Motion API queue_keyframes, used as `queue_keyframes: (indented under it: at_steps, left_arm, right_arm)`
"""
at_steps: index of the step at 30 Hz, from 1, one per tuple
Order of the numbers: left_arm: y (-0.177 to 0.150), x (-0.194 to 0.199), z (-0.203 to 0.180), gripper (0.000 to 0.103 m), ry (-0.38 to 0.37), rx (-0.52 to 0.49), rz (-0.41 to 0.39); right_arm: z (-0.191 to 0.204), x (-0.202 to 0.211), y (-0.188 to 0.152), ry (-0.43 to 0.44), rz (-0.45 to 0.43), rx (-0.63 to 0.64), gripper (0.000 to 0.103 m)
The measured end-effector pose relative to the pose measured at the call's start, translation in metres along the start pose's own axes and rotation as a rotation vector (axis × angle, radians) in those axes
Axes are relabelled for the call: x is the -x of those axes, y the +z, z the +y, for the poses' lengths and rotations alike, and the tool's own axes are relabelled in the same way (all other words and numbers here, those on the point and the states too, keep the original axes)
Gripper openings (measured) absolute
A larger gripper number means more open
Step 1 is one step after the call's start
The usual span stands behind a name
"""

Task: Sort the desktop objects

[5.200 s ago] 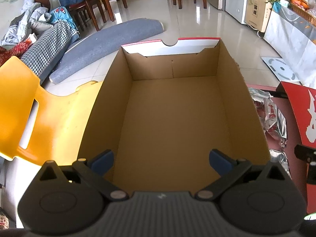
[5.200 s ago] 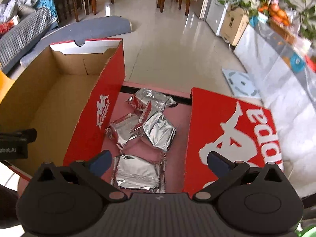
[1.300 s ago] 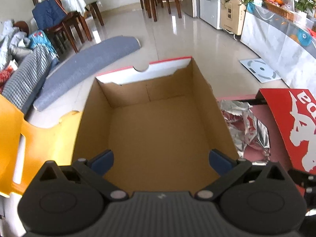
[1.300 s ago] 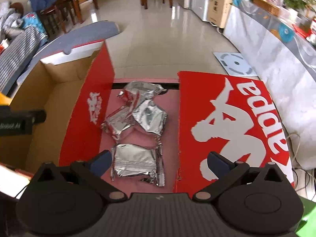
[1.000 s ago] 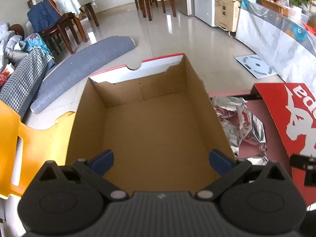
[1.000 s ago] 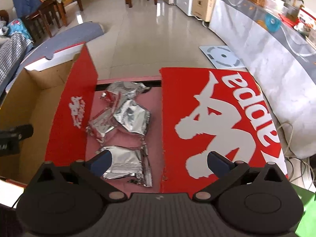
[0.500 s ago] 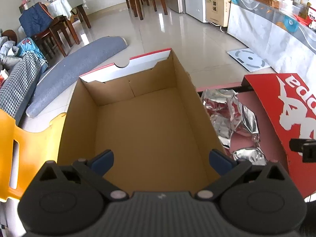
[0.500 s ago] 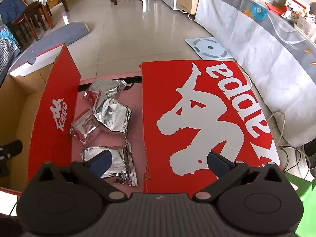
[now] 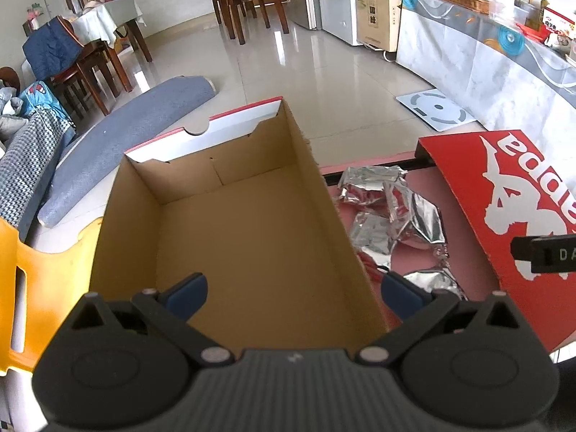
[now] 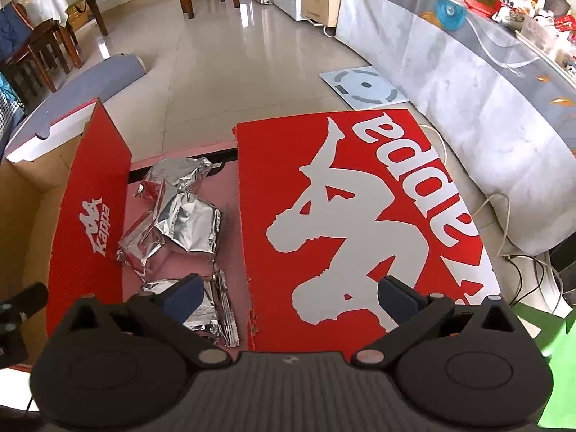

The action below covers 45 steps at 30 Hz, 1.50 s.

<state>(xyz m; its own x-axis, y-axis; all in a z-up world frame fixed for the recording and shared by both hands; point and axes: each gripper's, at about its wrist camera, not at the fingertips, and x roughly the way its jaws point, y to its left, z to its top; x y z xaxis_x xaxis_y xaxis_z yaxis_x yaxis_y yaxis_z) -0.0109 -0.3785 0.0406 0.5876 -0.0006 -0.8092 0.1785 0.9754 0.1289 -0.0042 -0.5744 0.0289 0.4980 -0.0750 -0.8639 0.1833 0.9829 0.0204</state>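
An empty cardboard shoe box point(image 9: 230, 230) with red outer walls point(image 10: 86, 216) stands at the left. Several silver foil packets point(image 10: 183, 223) point(image 9: 392, 212) lie on the pink tabletop between the box and its red lid point(image 10: 356, 216) point(image 9: 511, 194), which lies flat on the right. My left gripper point(image 9: 291, 288) hovers open over the box's near end, holding nothing. My right gripper point(image 10: 288, 293) is open above the lid's near left edge, with its left finger over the nearest foil packet point(image 10: 212, 309).
A yellow plastic chair point(image 9: 32, 273) stands left of the box. Beyond the table edge lie a tiled floor, a rolled grey mat point(image 9: 122, 136), a white scale point(image 10: 363, 88), and a cloth-covered counter point(image 10: 468, 61) on the right. Cables point(image 10: 504, 223) trail right of the lid.
Both grippers have drifted right and upward over the last seconds, bringing the lid and foil packets more into view. Both stay open. No object on the table has moved.
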Motion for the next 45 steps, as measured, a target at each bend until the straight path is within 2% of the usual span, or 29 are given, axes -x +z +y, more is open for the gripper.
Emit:
queue_keyframes:
  at_steps: [14, 23, 27, 33, 40, 45]
  left_arm:
    - [-0.001, -0.005, -0.023, 0.103, -0.034, 0.026, 0.037]
    - [0.003, -0.002, -0.034, 0.103, -0.032, 0.054, 0.019]
    - [0.003, -0.002, -0.039, 0.103, -0.028, 0.052, 0.016]
    - [0.003, 0.001, -0.045, 0.103, -0.021, 0.057, -0.006]
    - [0.001, 0.0, -0.052, 0.103, 0.005, 0.072, 0.008]
    - [-0.005, 0.002, -0.058, 0.103, 0.011, 0.079, 0.02]
  right_arm:
    - [-0.005, 0.0, 0.001, -0.005, -0.001, -0.012, 0.103]
    - [-0.018, 0.003, 0.007, -0.029, -0.012, -0.009, 0.103]
    - [-0.022, 0.009, 0.015, -0.05, -0.03, 0.042, 0.103]
    - [-0.032, 0.016, 0.028, -0.062, -0.057, 0.192, 0.103]
    - [-0.045, 0.007, 0.03, -0.021, -0.025, 0.2, 0.103]
    - [-0.047, 0.008, 0.03, -0.078, -0.055, 0.251, 0.103]
